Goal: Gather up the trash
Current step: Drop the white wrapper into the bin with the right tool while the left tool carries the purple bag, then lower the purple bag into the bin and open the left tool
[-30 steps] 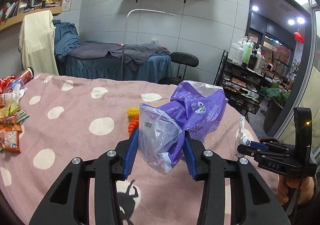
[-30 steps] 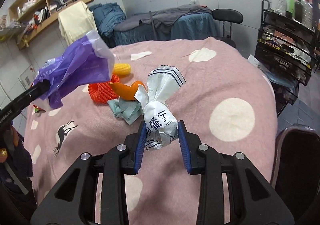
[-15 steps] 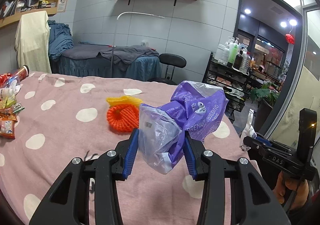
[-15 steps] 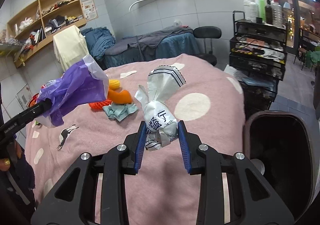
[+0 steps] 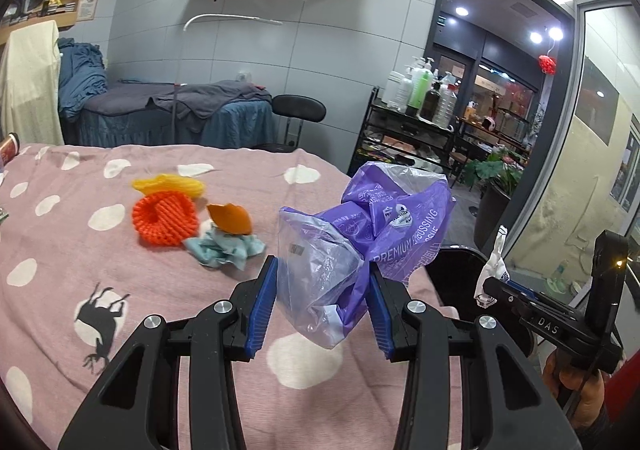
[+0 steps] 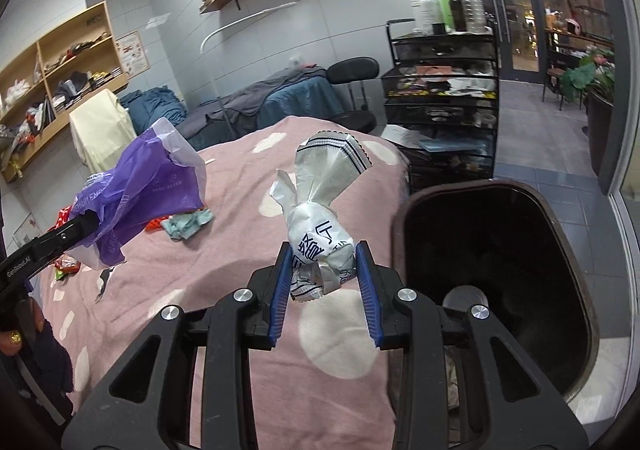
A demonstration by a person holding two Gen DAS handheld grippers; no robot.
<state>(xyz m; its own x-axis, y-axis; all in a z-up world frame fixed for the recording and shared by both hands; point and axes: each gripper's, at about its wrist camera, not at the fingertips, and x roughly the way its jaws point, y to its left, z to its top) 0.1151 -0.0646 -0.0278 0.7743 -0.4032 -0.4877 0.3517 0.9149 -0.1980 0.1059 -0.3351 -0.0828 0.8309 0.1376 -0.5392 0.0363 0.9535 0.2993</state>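
Note:
My left gripper (image 5: 322,298) is shut on a crumpled purple plastic bag (image 5: 384,226) and holds it above the pink dotted bedspread (image 5: 80,250). The bag also shows in the right wrist view (image 6: 148,190). My right gripper (image 6: 322,282) is shut on a crumpled white wrapper (image 6: 320,226), held up beside the open dark trash bin (image 6: 500,274). The right gripper with the wrapper (image 5: 494,262) shows at the right of the left wrist view. On the bedspread lie an orange net (image 5: 166,220), a yellow net (image 5: 172,182), an orange peel (image 5: 232,218) and a crumpled teal tissue (image 5: 224,250).
A black wire rack with bottles (image 6: 440,90) stands behind the bin. A black stool (image 5: 298,110) and a blue-covered bed (image 5: 176,118) are beyond the bedspread. Snack wrappers (image 6: 64,262) lie at the far left. Wall shelves hang above.
Both grippers have swung right toward the trash bin with their loads. The bin is now in full view under the right gripper. Neither grip has changed.

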